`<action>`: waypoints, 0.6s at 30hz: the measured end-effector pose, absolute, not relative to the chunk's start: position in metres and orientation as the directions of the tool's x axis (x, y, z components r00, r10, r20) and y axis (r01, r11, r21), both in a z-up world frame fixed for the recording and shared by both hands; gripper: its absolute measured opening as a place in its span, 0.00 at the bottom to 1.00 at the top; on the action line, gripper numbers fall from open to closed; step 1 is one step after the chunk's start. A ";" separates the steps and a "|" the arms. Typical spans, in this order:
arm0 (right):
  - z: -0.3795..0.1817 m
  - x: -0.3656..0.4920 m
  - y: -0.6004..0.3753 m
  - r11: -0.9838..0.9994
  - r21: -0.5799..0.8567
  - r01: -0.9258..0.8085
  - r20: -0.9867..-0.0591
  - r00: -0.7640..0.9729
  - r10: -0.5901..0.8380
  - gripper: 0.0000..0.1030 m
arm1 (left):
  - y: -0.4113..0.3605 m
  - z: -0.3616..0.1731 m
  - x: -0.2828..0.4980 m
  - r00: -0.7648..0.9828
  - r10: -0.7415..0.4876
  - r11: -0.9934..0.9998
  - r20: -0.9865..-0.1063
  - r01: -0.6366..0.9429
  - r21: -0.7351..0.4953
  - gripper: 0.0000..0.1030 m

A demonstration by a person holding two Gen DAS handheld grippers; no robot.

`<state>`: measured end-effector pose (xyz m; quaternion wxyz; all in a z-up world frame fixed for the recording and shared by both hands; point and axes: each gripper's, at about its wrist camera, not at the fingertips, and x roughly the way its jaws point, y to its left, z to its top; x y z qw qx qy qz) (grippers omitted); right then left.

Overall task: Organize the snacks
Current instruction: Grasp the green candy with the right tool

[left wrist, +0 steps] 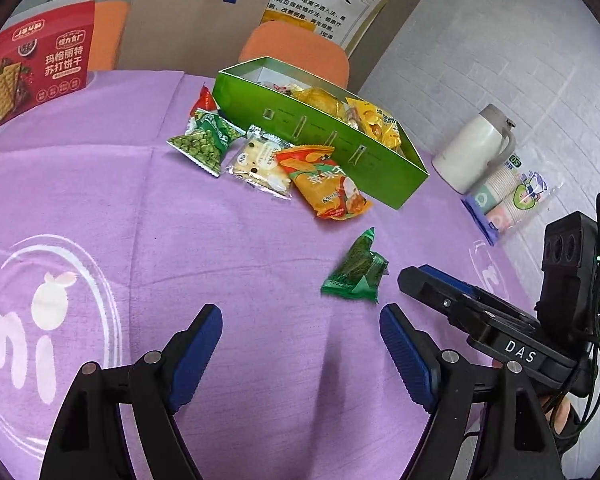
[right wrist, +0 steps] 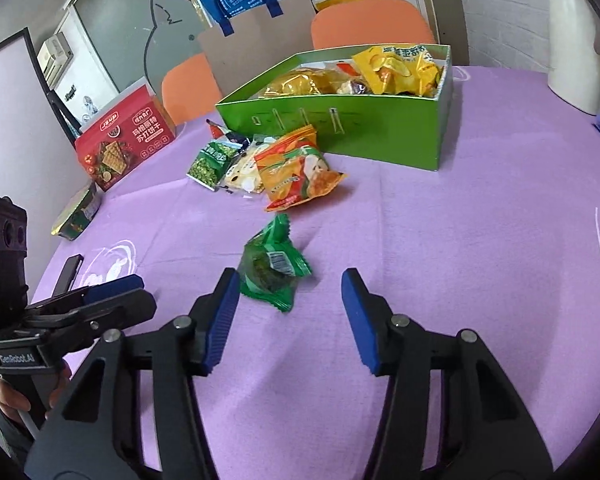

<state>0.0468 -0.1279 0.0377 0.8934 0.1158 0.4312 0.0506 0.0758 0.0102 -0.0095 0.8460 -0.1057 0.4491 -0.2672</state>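
On the purple tablecloth [right wrist: 440,240], one dark green snack packet [right wrist: 274,268] lies alone, apart from the cluster of loose packets near the green box [right wrist: 380,136]. Right gripper [right wrist: 290,314]: jaws spread wide, nothing held. Packet sits just ahead of it and offset toward its left finger [right wrist: 220,320], whose pad is just beside the packet's near-left edge; the right-hand finger is well clear. Left gripper [left wrist: 300,350]: also spread wide and empty, packet [left wrist: 356,270] ahead and off to its right, beyond the right-hand fingertip. Judgement: right gripper is the nearer of the two and the better aligned. Packet's long axis runs roughly away from the right gripper, crimped tip pointing toward the box, slightly tilted; so the jaws would close across its short width. Packet is puffed and crinkly, probably light and prone to skate on cloth. Coming move likely needs a small shift left and forward to centre the packet between the pads before closing. Box already holds yellow packets [right wrist: 396,68]; orange packet [right wrist: 296,172], green pea packet [right wrist: 210,164] and a pale cracker packet [right wrist: 242,174] are still outside it, touching or overlapping one another just beside the box's front wall.
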 end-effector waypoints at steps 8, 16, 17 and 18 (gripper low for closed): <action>0.019 0.067 -0.117 0.960 0.279 -0.013 -0.788 0.568 0.237 0.18 | 0.018 -0.016 0.080 0.440 -0.556 0.830 -0.705 0.346 -0.438 0.77; 0.023 0.044 -0.137 0.959 0.282 0.018 -0.787 0.577 0.220 0.05 | 0.000 -0.017 0.090 0.417 -0.567 0.818 -0.711 0.385 -0.427 0.77; 0.027 0.041 -0.138 0.964 0.265 0.022 -0.783 0.588 0.202 0.05 | -0.005 -0.015 0.093 0.417 -0.567 0.817 -0.710 0.396 -0.420 0.77; 0.031 0.040 -0.139 0.966 0.256 0.025 -0.779 0.597 0.191 0.05 | -0.011 -0.014 0.097 0.415 -0.568 0.814 -0.710 0.409 -0.412 0.77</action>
